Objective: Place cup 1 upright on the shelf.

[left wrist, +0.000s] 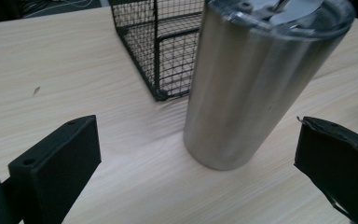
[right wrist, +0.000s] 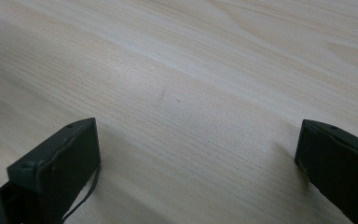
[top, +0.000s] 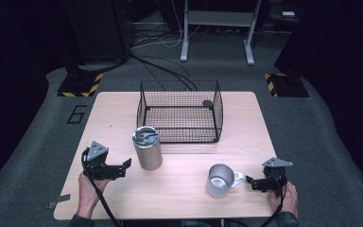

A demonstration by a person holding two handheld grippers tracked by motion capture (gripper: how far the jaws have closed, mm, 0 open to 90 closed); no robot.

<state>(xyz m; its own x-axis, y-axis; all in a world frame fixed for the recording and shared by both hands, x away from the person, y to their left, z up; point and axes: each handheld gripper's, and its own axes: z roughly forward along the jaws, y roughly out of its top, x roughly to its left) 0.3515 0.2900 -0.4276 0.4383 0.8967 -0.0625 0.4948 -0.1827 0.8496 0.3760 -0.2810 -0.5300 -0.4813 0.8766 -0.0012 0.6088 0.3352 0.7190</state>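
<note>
Black jaws of the left tongs [left wrist: 198, 172] stand spread wide in the left gripper view, with the tumbler [left wrist: 256, 79] upright on the table [left wrist: 74, 70] just ahead of them and a little toward the right jaw, touching neither. From the high view the left tongs [top: 125, 166] sit at the table's left, pointing at the tumbler [top: 147, 148], which stands just beside them and in front of the wire basket [top: 179, 112]. A clear lid closes the tumbler, so its contents cannot be told. The basket's near corner shows behind the tumbler in the left gripper view [left wrist: 158, 46]; a small dark round thing [top: 208, 103] lies at its far right corner. The right tongs [top: 249, 181] rest at the table's right, close to the handle of the mug [top: 221, 179] without clearly touching it. Their jaws are spread too, over bare wood in the right gripper view [right wrist: 198, 172]. The mug stands upright with something white inside, though what it is cannot be told.
</note>
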